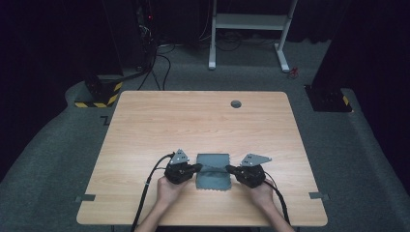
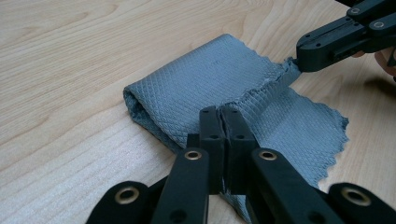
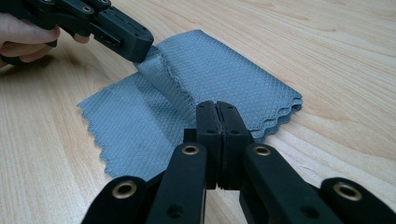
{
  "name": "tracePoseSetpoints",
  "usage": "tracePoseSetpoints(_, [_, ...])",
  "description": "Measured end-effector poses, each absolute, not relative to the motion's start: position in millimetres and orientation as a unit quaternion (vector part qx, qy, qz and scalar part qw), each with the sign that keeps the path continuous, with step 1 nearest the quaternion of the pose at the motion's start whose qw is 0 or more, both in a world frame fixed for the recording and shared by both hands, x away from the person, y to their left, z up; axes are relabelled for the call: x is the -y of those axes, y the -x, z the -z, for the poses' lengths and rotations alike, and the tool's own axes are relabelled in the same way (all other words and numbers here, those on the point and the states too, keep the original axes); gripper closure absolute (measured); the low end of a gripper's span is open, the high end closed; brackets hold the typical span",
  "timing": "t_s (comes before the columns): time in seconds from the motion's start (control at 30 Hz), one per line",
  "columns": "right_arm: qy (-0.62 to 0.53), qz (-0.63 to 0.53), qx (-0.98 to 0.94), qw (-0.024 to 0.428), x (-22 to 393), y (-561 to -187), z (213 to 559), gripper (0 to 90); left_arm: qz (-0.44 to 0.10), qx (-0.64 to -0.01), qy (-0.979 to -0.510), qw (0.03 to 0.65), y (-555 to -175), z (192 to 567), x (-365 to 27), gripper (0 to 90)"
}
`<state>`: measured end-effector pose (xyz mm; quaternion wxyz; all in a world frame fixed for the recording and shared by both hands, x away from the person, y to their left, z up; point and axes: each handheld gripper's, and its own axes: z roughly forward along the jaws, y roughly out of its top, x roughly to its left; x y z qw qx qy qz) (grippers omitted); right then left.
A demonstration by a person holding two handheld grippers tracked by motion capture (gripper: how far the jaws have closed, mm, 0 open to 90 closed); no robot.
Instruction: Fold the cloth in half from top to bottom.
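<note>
At the lower centre of the bench (image 1: 145,125), both the left hand-held gripper (image 1: 197,167) and right hand-held gripper (image 1: 228,169) are clamped on the half-folded grey cloth (image 1: 212,180), whose pinched edge could slip if pulled unevenly.

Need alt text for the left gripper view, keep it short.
Left gripper shut on the edge of a folded grey cloth lying on a light wooden table. The right gripper pinches the same edge at upper right.

A lab or test studio: black curtains (image 1: 58,38) all round, grey carpet (image 1: 338,145), hazard-striped stand bases (image 1: 99,94), cables (image 1: 162,63), one bare wooden surface (image 1: 193,121).
</note>
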<state>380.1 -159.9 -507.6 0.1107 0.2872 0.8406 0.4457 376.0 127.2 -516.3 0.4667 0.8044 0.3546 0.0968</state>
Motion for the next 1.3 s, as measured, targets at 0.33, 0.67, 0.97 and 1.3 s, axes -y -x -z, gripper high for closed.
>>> tracePoseSetpoints(0.33, [-0.283, -0.443, -0.844, 0.107, 160.3, -373.5, 510.8, 89.1, -0.094, -0.349, -0.806, 0.469, -369.9, 516.8, -128.4, 88.1])
tracePoseSetpoints(0.67, [-0.276, -0.449, -0.844, 0.101, 159.7, -365.6, 511.1, 89.0, -0.095, -0.347, -0.807, 0.468, -362.8, 519.3, -130.4, 88.1])
tracePoseSetpoints(0.97, [-0.27, -0.446, -0.848, 0.097, 159.4, -359.0, 513.1, 88.9, -0.096, -0.341, -0.813, 0.463, -356.8, 521.4, -130.0, 88.1])
tracePoseSetpoints(1.3, [-0.265, -0.43, -0.857, 0.104, 159.8, -354.9, 514.8, 88.8, -0.098, -0.33, -0.823, 0.453, -347.7, 523.5, -125.8, 87.7])
